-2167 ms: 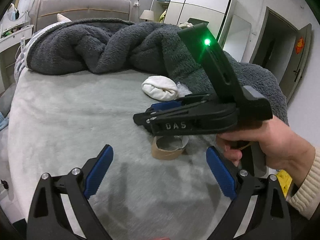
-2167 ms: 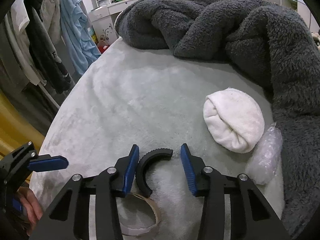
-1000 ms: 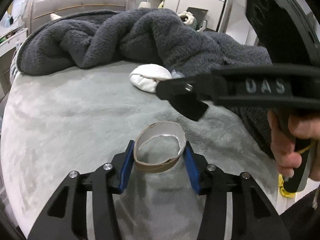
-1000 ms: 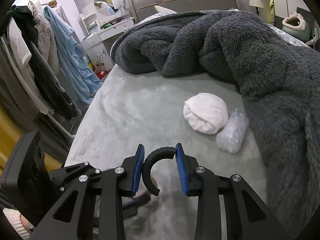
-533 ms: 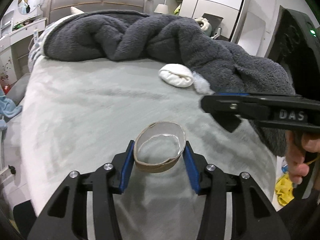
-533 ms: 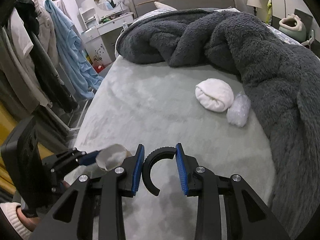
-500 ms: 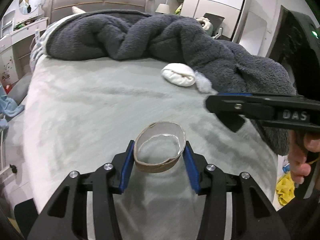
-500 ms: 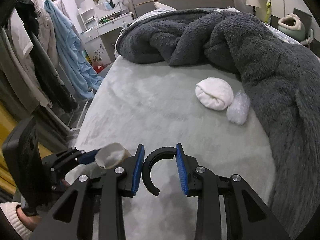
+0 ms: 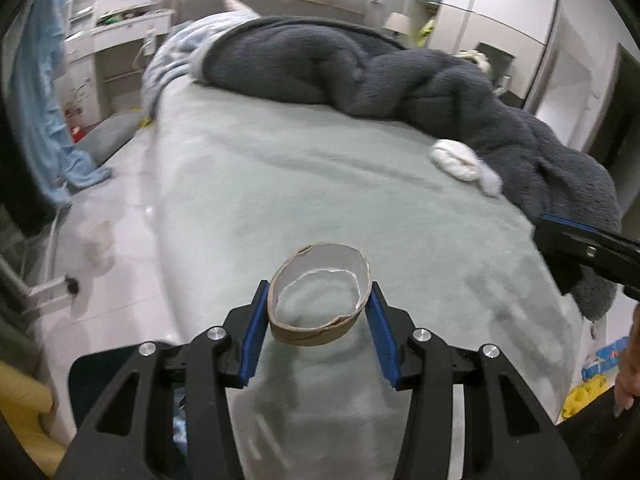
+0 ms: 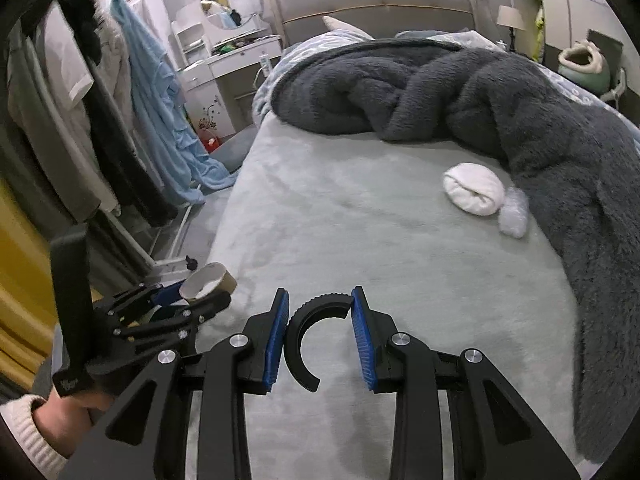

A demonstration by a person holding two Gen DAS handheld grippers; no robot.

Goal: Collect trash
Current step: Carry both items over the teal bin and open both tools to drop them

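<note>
Left gripper (image 9: 318,314) pinching cardboard tape ring (image 9: 318,300) between blue pads, ring upright and open above pale bed (image 9: 320,184). Right gripper (image 10: 320,336) clamped on black curved clip (image 10: 308,340). Ahead and right of both fingers: white rolled cloth (image 10: 474,194) touching clear plastic wrap (image 10: 514,214), beside grey blanket (image 10: 520,120).

Light: dim, even indoor glow — soft shadows.
Blur: left wrist view smeared.
Edges: fisheye bending, black corners.
</note>
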